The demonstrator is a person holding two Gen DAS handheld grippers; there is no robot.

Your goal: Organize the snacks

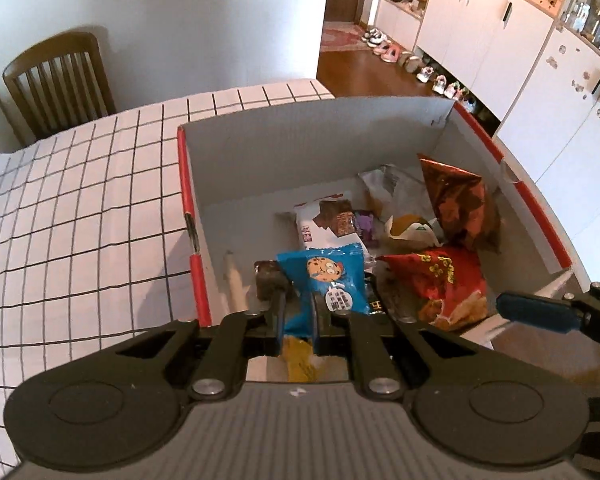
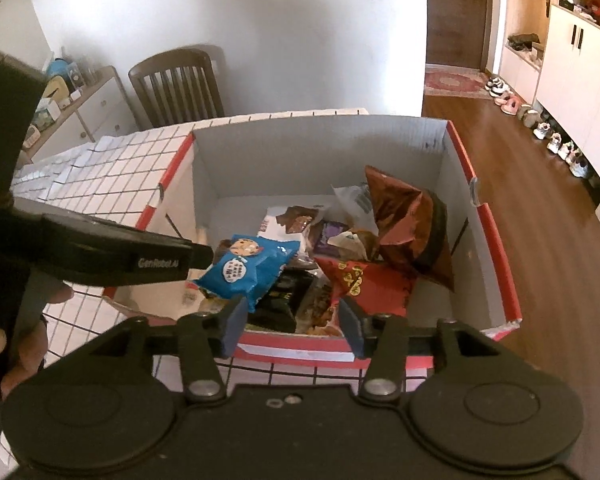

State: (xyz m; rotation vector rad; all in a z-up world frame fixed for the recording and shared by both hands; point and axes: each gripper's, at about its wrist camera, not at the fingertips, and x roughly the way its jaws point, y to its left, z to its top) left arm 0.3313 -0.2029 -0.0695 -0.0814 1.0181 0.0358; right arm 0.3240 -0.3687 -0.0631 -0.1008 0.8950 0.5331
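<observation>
Left claw [image 1: 298, 312], clamped on the lower edge of the blue cookie packet [image 1: 332, 280], holds it over the near end of the red-rimmed cardboard box [image 1: 188, 184] for dropping among the snack bags; right claw [image 2: 294, 320], empty and parted, hangs at the box's near wall.

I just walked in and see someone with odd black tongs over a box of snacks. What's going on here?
A person is sorting snacks into a cardboard box on a checked table, with a hand-held gripper in each hand. The left gripper is shut on a blue cookie packet, holding it over the box. The right gripper is open and empty near the front edge. Red bags and other packets already lie inside.
</observation>
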